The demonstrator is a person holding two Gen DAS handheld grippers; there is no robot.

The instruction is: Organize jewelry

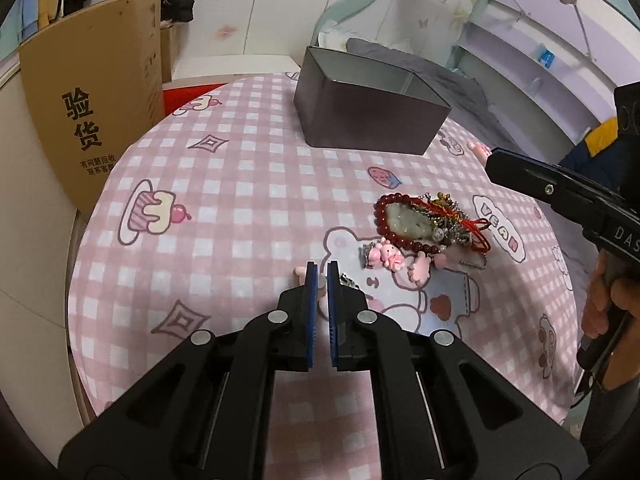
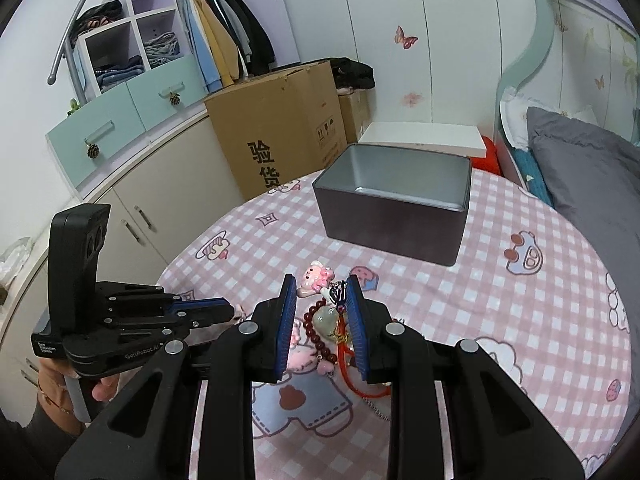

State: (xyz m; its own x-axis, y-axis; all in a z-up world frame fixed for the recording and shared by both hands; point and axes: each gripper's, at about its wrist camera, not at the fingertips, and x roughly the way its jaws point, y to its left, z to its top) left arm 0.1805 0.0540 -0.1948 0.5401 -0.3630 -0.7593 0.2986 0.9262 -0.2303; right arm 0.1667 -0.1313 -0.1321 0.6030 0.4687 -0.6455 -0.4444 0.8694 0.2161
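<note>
Bedroom with butterfly wallpaper, a cardboard box (image 1: 92,120) against the cupboards, and a round tabletop (image 1: 240,208) under a pink checked cloth. Left tongs (image 1: 322,270) clenched almost pad to pad just above the cloth, seemingly pinching a small pink charm (image 1: 300,270), with a pink nub poking out on one side and a bit of chain on the other; hard to confirm the bite, most of it hidden behind the fingers. Right tongs (image 2: 322,284) part-way closed and raised off the cloth, gripping a pink bow charm (image 2: 316,278) at the very tips, with a dark metal clasp (image 2: 338,294) hanging against the right-hand pad. Probably light, hard little pieces of resin and metal: stiff in the body, loose and swinging at the chain, glossy enough to slip from a tip-only pinch, so better taken across the solid body than by the ring. Beyond the tongs, a jewelry pile (image 1: 432,220) near the middle of the cloth: red bead bracelet (image 1: 378,204) ringed round a pale jade pendant (image 1: 408,220), red cord, fine chains and more pink charms, all tangled and likely to drag one another up. Farther back, well apart from the pile, an open grey tin (image 1: 360,120), apparently empty, the likely home for everything.
</note>
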